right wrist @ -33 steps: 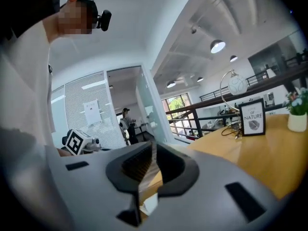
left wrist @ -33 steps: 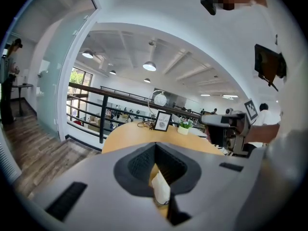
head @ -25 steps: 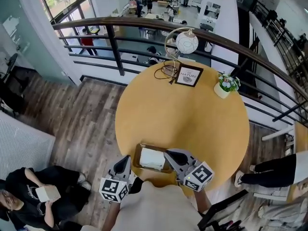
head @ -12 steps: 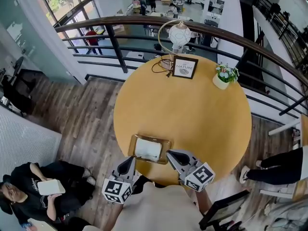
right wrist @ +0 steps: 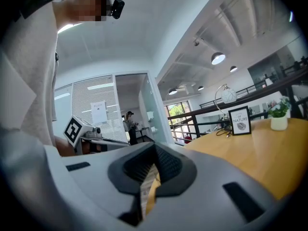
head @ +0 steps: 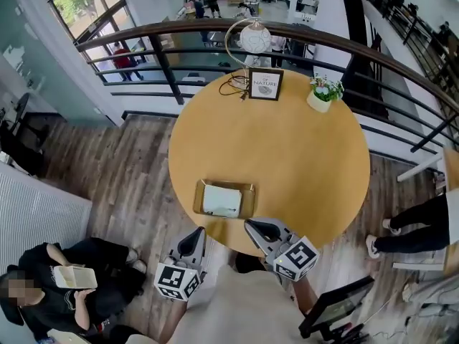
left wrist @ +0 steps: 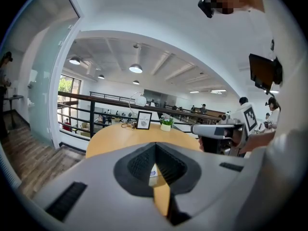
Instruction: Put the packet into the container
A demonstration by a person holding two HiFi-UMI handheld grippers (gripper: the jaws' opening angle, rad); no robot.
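The white packet (head: 221,201) lies flat inside the shallow brown container (head: 199,193), which sits on the round yellow table (head: 301,163) near its front edge. Both grippers hover just off that edge, close to my body. My left gripper (head: 199,233) is left of and nearer than the container, shut and empty. The right gripper (head: 251,226) sits at the container's near right corner, also shut with nothing in it. In the left gripper view the jaws (left wrist: 155,148) meet, with a sliver of the packet (left wrist: 153,170) below them. The right gripper view shows its jaws (right wrist: 155,150) touching.
At the table's far side stand a framed sign (head: 265,84), a small potted plant (head: 320,95) and a globe lamp (head: 254,38) with a cable. A dark railing (head: 161,59) curves behind the table. A person (head: 64,292) sits at lower left.
Both grippers have drawn back from the container toward my body, off the table's front edge. The packet stays in the container. The head view has shifted, so the table sits higher in frame.
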